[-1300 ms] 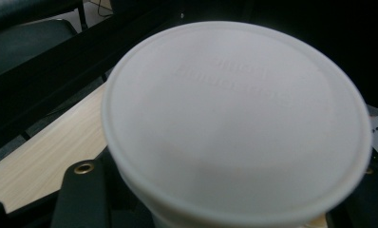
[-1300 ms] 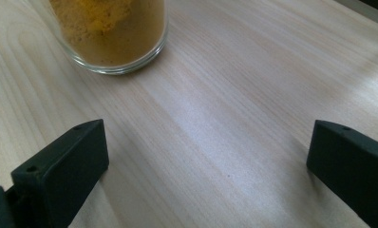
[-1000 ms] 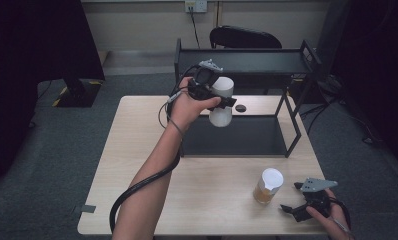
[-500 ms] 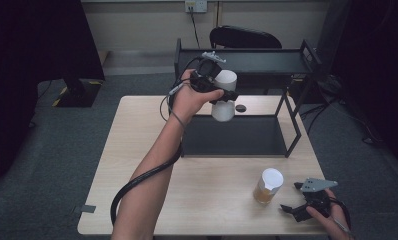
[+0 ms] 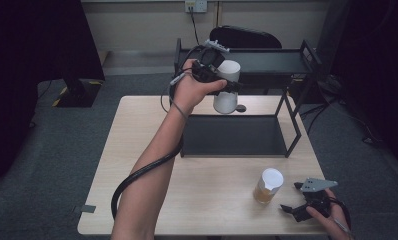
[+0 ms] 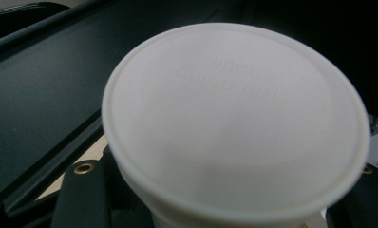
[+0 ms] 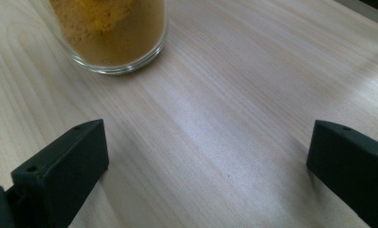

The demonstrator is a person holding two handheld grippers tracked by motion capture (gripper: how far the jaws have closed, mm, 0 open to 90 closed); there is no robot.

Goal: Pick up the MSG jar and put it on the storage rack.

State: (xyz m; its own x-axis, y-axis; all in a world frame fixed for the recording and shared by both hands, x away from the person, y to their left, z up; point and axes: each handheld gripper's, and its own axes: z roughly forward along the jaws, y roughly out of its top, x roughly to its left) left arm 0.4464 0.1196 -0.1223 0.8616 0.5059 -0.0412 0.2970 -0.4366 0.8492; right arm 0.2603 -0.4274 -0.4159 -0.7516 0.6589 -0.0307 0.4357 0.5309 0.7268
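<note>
While raised, left hand-held gripper [image 5: 226, 84] around white jar [image 5: 226, 90].

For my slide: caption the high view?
Left gripper lifts a white container toward the black shelf; right gripper rests open.

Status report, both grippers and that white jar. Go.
Left gripper shut on white jar, held up by the black shelf rack's top tier. Right gripper open, low beside amber jar. Nothing blocking.

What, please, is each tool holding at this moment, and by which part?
The left tool grips a white lidded container by its side, just below the lid. The right tool holds nothing.
</note>
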